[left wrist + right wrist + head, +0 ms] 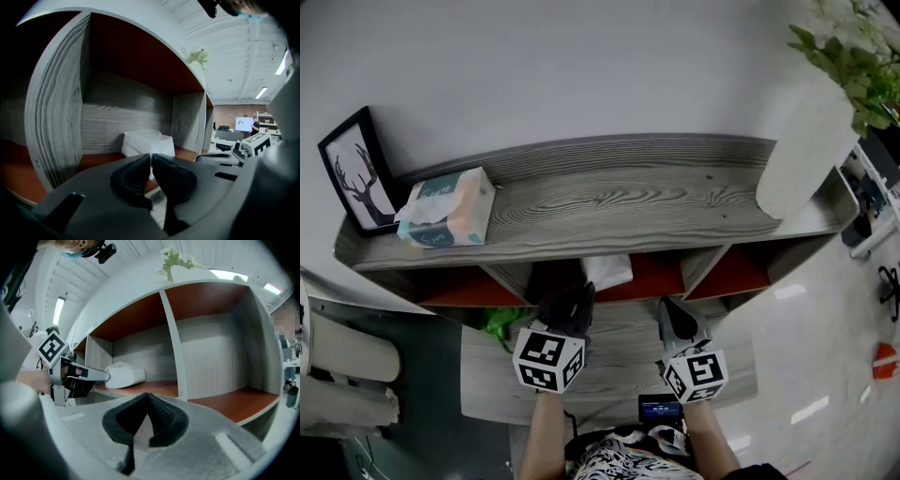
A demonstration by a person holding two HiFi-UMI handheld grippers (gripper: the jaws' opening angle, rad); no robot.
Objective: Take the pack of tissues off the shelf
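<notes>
A white soft pack of tissues (607, 272) lies in the middle cubby of the grey wooden shelf (619, 211). It shows straight ahead in the left gripper view (145, 143) and at the left in the right gripper view (124, 375). A second, pastel-printed tissue pack (450, 208) sits on the shelf's top at the left. My left gripper (572, 298) is at the mouth of the middle cubby, a little short of the white pack, jaws shut (151, 159) with nothing between them. My right gripper (670, 314) hangs beside it, shut and empty (148, 397).
A framed deer picture (358, 169) leans against the wall at the top's left end. A tall white vase with a green plant (806, 141) stands at the right end. Upright dividers (171, 343) separate the red-floored cubbies. Something green (502, 323) lies below at the left.
</notes>
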